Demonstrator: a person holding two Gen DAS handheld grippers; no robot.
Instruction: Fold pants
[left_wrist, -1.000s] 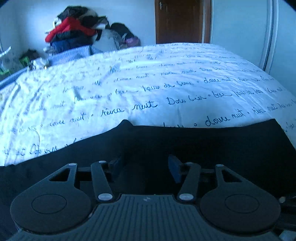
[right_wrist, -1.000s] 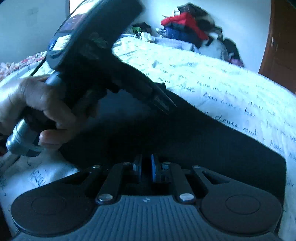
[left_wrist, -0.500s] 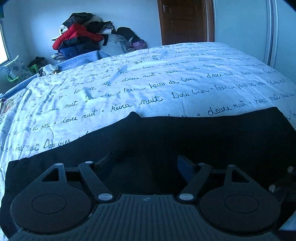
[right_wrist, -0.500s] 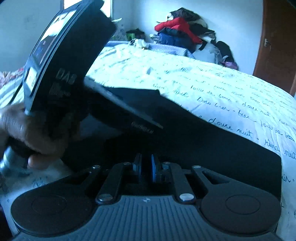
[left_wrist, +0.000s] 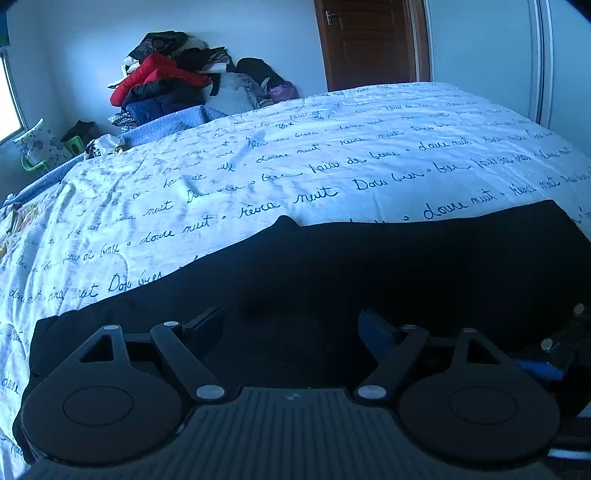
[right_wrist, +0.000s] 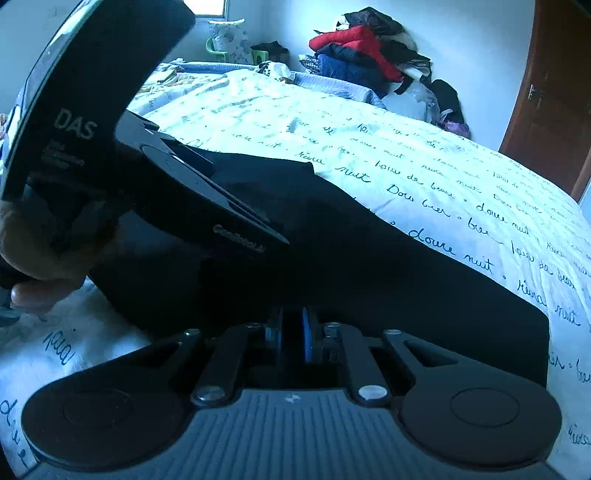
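Note:
The black pants (left_wrist: 388, 266) lie flat along the near side of the bed; they also show in the right wrist view (right_wrist: 369, 266). My left gripper (left_wrist: 291, 326) is open, its fingers wide apart just above the pants, holding nothing. It also shows from the side in the right wrist view (right_wrist: 273, 238), held by a hand. My right gripper (right_wrist: 291, 334) has its blue pads close together with dark cloth between them, low over the pants' near edge.
The bed has a white cover with dark script (left_wrist: 332, 166). A pile of clothes (left_wrist: 166, 85) lies at the far side by the wall. A brown door (left_wrist: 369, 40) stands beyond the bed. A hand (right_wrist: 33, 258) holds the left gripper.
My left gripper's fingers have opened wider and it has lifted and drawn back, so more of the pants shows. My right gripper has stayed shut in place.

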